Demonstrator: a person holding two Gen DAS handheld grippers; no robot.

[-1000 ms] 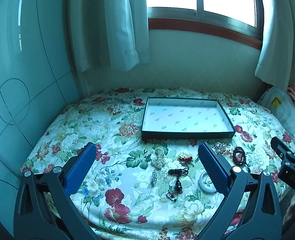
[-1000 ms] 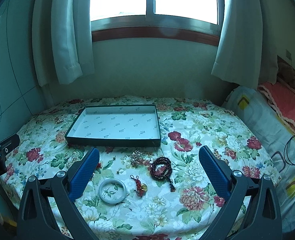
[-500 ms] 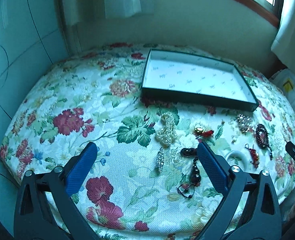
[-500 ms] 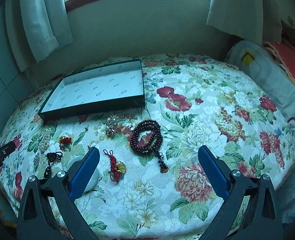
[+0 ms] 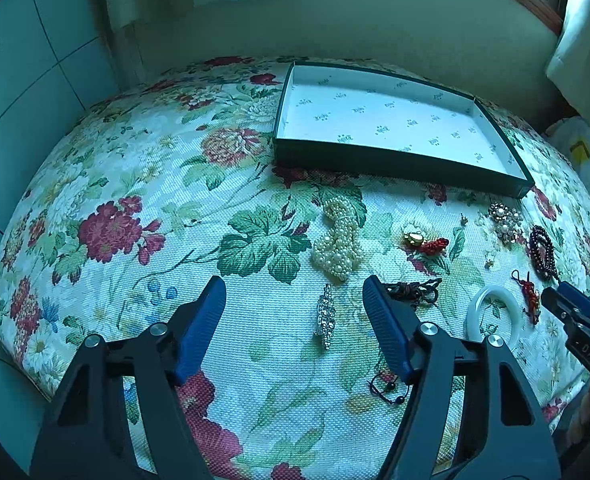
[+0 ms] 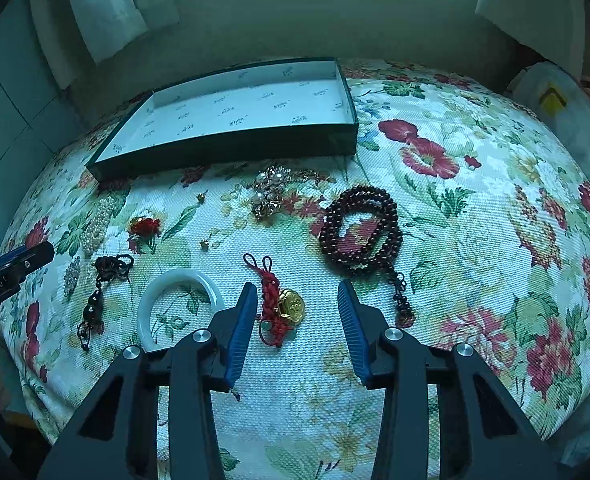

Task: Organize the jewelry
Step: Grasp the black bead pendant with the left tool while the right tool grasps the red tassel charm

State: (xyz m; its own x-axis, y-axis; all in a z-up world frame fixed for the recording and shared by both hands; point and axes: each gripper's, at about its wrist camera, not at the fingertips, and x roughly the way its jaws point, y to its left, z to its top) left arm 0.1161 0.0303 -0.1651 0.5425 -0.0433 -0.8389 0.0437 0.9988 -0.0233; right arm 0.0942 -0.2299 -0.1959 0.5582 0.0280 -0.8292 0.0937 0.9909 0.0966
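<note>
Evidently both grippers are closing in. The left gripper (image 5: 293,300), jaws part-open and gripping nothing, is bracketing the rhinestone clip (image 5: 325,316), lying nearer than the tray (image 5: 399,160). The right gripper (image 6: 297,308), narrower and also empty, is straddling the red knotted charm (image 6: 277,304) before that tray. Both look light; the cord is probably limp, best pinched mid-knot.

A floral-patterned bedspread (image 6: 475,240) carries a dark-green shallow cardboard box (image 6: 231,148) at upper left, with a white bangle (image 6: 151,300) and dark-red bead bracelet (image 6: 359,228) below it.
</note>
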